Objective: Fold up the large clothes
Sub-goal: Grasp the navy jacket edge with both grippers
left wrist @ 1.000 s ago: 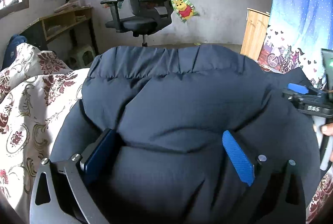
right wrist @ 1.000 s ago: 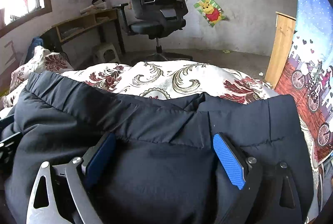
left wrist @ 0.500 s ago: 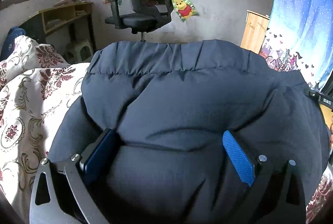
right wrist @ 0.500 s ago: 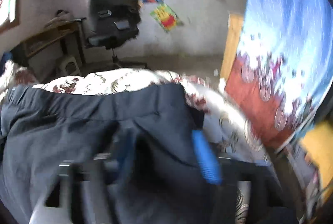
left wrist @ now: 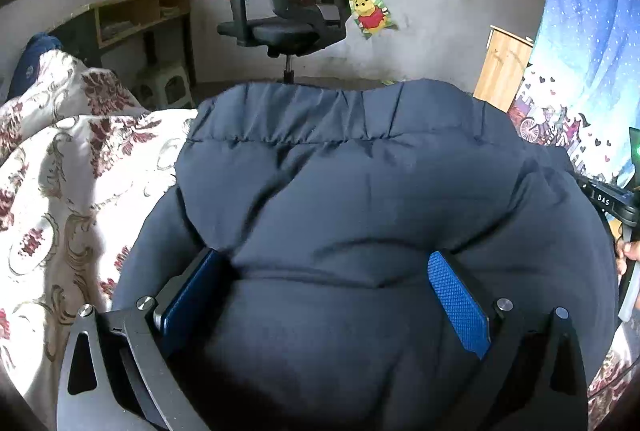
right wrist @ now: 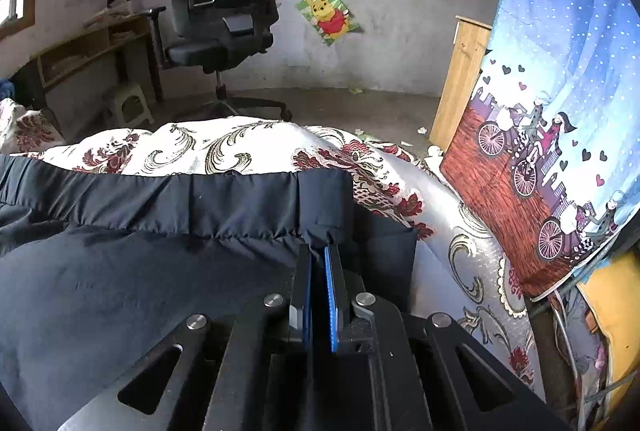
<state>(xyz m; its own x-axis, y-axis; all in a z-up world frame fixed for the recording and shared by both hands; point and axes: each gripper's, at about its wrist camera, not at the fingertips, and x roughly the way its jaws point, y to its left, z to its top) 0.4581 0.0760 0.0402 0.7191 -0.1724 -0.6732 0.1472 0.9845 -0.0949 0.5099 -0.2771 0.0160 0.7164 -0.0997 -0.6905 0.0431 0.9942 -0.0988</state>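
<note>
Closest to the right wrist camera, the right gripper [right wrist: 319, 271] has its jaws closing, the blue pads nearly together on a thin pinch of dark fabric near the corner of the waistband [right wrist: 224, 199] of the dark padded garment [right wrist: 120, 291]. Whether they have caught one layer or several cannot be told from here. Over on the left, the left gripper [left wrist: 324, 295] has its jaws wide apart, with a puffy mound of the same garment [left wrist: 360, 199] bulging up between the two blue pads; the cloth seems to brush both pads, but nothing looks squeezed.

The garment lies on a bed, spread over a cream bedspread [right wrist: 240, 147] with red flowers and scrolls, which falls away to the left and beyond the gathered edge. Behind it stand a black office chair [right wrist: 224, 7], a wooden desk [left wrist: 136, 15] along the wall, and a blue curtain [right wrist: 560, 91] at the right.

The risk from here, as I judge it, is the thin bite on the right: slippery padded fabric held only by a sliver could pull free once it is lifted, or only the top layer could come up and leave the fold crooked. With the left jaws not clamped, a one-sided pull could also drag the whole garment across the bedspread and bunch it.
</note>
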